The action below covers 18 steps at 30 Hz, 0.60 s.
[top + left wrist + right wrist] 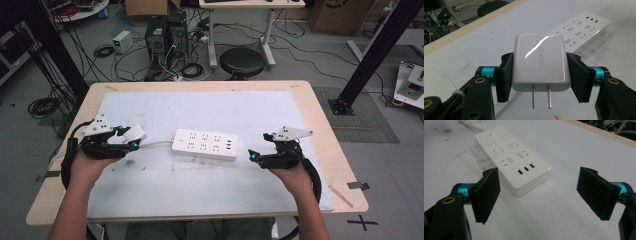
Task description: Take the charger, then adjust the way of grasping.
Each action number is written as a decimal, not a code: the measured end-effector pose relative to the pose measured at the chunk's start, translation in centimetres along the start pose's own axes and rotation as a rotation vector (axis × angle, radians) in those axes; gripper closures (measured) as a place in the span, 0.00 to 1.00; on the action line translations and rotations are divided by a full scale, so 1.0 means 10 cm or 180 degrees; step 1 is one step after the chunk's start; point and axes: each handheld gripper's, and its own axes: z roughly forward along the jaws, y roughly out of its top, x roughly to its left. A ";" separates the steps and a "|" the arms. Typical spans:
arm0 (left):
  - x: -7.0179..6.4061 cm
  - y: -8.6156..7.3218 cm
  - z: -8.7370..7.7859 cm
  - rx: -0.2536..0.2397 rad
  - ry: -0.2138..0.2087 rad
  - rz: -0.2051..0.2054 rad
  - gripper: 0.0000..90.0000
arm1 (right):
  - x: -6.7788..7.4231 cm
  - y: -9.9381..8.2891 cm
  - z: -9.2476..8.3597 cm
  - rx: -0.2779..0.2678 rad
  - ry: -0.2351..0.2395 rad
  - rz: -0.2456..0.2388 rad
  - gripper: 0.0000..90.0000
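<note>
Two prongs face away from the strip [205, 144]: left gripper [539, 75] clamps charger [540, 62]; right gripper [546, 195] wide, empty. Reorient, then insert.

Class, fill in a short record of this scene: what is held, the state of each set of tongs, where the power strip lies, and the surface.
Held item: white charger, prongs pointing toward the camera in the left gripper view
Left tongs: shut on the charger's sides
Right tongs: open, nothing between them
Power strip: flat on the mat, between the two tongs, apart from both
Surface: pale mat on a wooden table
</note>
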 end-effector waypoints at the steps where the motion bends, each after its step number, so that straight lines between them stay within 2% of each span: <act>1: -0.02 0.00 0.00 0.0008 -0.0039 0.0040 0.47 | 0.00 0.00 -0.01 -0.0013 0.0001 -0.0008 0.22; 3: -0.06 -0.01 0.02 0.0005 -0.0079 0.0082 0.47 | 0.00 -0.01 -0.01 -0.0022 -0.0013 -0.0011 0.22; 8: -0.11 0.00 0.07 -0.0035 -0.0146 0.0088 0.47 | 0.02 0.04 -0.03 0.0012 -0.0012 -0.0031 0.22; 12: -0.19 0.05 0.13 -0.0068 -0.0247 0.0192 0.47 | 0.05 0.09 -0.05 0.0024 0.0001 -0.0089 0.22; 15: -0.25 0.08 0.21 -0.0085 -0.0355 0.0279 0.47 | 0.07 0.12 -0.06 0.0030 0.0029 -0.0081 0.22; 18: -0.31 0.07 0.30 -0.0110 -0.0446 0.0307 0.47 | 0.09 0.14 -0.06 0.0010 0.0106 -0.0045 0.22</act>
